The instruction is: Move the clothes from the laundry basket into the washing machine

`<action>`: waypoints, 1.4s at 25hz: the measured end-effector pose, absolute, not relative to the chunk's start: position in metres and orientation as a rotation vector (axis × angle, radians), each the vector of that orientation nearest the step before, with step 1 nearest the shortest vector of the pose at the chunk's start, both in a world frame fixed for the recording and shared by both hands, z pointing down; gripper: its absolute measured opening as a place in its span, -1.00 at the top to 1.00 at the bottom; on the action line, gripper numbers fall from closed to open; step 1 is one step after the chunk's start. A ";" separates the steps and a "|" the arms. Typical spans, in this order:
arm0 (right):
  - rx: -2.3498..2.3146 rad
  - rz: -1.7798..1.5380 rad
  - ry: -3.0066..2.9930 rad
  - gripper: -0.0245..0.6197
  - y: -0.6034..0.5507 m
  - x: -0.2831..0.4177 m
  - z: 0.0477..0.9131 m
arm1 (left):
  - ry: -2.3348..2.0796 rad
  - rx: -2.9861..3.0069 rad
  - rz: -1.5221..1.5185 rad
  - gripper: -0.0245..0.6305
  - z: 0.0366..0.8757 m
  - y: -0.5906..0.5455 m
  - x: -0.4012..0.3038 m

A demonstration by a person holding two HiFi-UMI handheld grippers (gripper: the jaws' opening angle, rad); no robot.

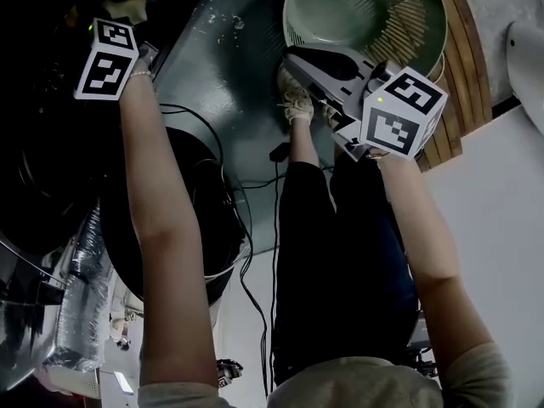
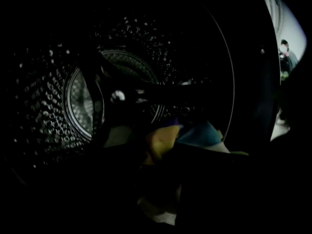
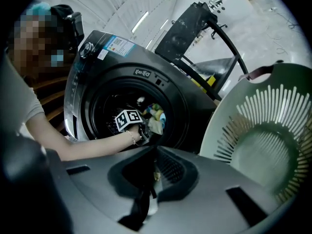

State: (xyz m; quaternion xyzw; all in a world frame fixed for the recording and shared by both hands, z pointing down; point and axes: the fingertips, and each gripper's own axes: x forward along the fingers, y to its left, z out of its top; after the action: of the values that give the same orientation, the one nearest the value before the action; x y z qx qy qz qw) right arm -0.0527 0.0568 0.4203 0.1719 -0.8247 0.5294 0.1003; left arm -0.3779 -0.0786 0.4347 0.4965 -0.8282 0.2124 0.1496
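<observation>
The left gripper (image 3: 144,126) reaches into the washing machine (image 3: 97,67) drum (image 2: 44,96). Its jaws stand partly apart with multicoloured clothes (image 3: 156,113) in the gap; pad contact cannot be made out in the dark. The right gripper (image 3: 156,152), jaws pressed together, hovers beside the slotted laundry basket (image 3: 263,130). Black cables (image 1: 246,228) cross the floor near the machine.

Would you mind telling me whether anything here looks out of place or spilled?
Only the loose black cables trailing across the floor beside the person's shoes look untidy; the laundry basket is empty and the clothes sit inside the drum.
</observation>
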 end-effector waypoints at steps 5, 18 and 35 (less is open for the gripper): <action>0.505 1.597 -2.435 0.85 0.063 -0.059 0.416 | -2.432 1.359 0.540 0.22 0.425 -0.041 -0.366; 0.495 1.577 -2.438 0.85 0.060 -0.057 0.418 | -2.029 1.516 0.722 -0.16 0.502 -0.063 -0.302; 0.489 1.548 -2.429 0.85 0.050 -0.049 0.396 | -2.240 1.356 0.748 0.43 0.478 -0.074 -0.347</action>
State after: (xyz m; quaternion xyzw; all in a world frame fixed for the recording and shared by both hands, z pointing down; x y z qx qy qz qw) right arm -0.0488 0.0502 0.3962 0.1664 -0.8262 0.5268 0.1099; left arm -0.3473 -0.0741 0.4778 0.4870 -0.8047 0.2688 0.2074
